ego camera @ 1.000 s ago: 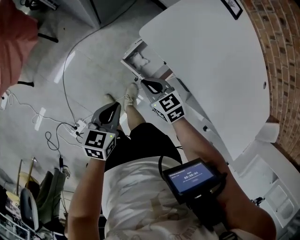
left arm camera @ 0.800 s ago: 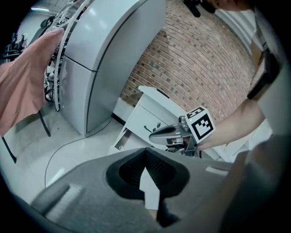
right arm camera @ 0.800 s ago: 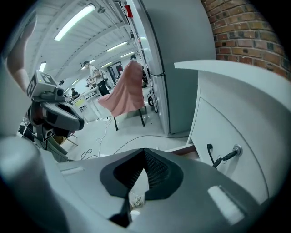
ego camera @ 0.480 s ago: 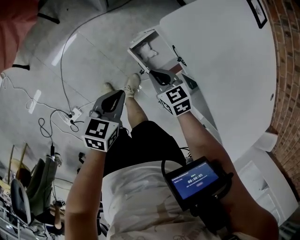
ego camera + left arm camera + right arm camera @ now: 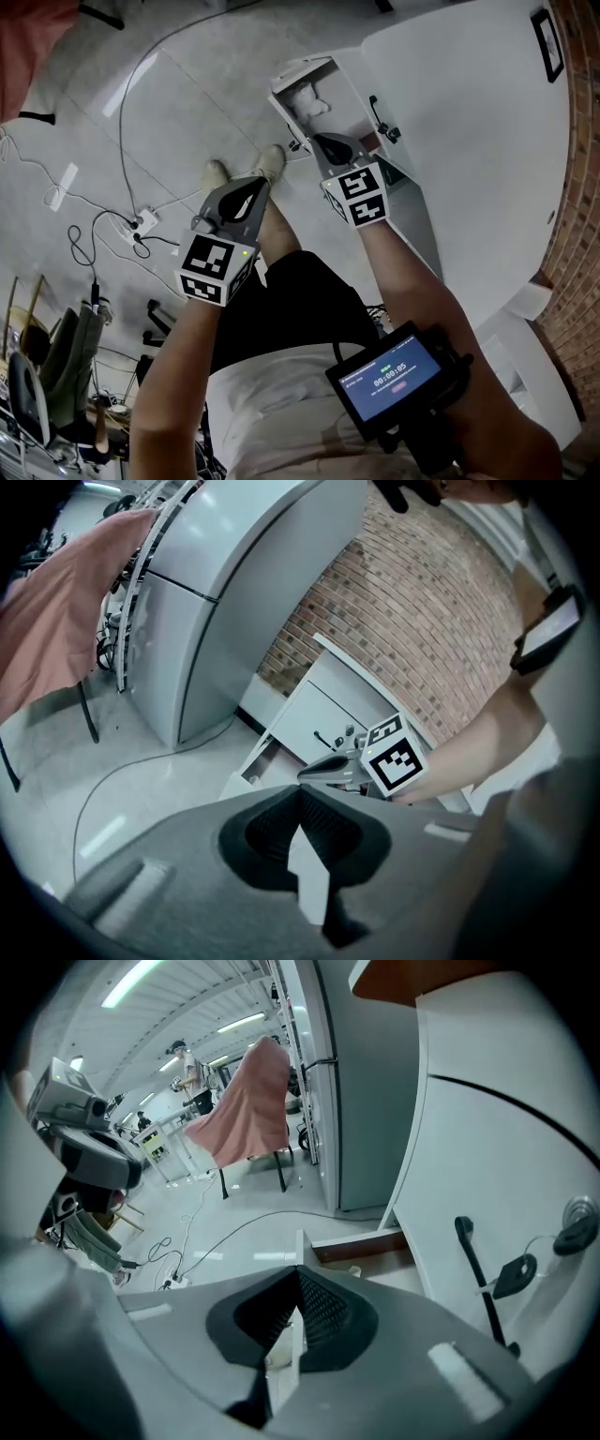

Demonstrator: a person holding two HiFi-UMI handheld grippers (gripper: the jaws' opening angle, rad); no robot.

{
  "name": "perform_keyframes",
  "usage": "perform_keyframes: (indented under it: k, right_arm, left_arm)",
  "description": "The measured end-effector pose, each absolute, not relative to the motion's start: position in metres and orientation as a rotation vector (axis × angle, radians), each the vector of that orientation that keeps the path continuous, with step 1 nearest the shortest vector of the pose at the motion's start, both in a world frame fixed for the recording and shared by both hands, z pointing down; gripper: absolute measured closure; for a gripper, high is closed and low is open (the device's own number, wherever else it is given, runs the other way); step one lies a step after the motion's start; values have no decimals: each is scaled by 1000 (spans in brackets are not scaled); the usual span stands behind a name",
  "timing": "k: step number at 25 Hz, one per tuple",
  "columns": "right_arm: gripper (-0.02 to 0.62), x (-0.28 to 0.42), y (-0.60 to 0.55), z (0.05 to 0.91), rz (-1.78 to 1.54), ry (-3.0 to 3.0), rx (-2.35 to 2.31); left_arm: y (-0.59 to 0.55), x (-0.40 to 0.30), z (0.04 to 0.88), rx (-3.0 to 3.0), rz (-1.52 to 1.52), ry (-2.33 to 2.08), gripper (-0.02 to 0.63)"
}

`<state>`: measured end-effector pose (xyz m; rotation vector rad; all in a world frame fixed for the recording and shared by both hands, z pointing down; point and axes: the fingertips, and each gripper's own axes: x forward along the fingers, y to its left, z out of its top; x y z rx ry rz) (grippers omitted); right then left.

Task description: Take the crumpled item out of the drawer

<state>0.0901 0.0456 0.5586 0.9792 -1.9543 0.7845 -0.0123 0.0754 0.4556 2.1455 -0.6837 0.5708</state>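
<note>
A person is holding out two grippers above a grey floor (image 5: 169,112); the left gripper (image 5: 247,191), jaws clenched on nothing, is pointing down beside a shoe (image 5: 270,161); the right gripper (image 5: 328,145), likewise shut tight and empty, is hovering at the open drawer (image 5: 298,66); the white crumpled item (image 5: 307,99) is lying inside, untouched.

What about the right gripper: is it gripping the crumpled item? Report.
No: the right gripper is shut on nothing; the crumpled item lies in the drawer.
</note>
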Motion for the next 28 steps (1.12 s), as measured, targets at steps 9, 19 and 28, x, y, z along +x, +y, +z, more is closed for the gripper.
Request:
perform_keyframes:
  k: [9,19,28]
  right_arm:
    - [588,105,32,607,780,-1863,1014]
    - [588,116,14,663,786,-1816,995]
    - [588,131,7,710,791,-1717,954]
  left_arm:
    - [77,-27,489,2073,540,-719,603]
    - [83,-25,528,2055,515,-705,603]
    - [85,-28,546,2036,505,-698,604]
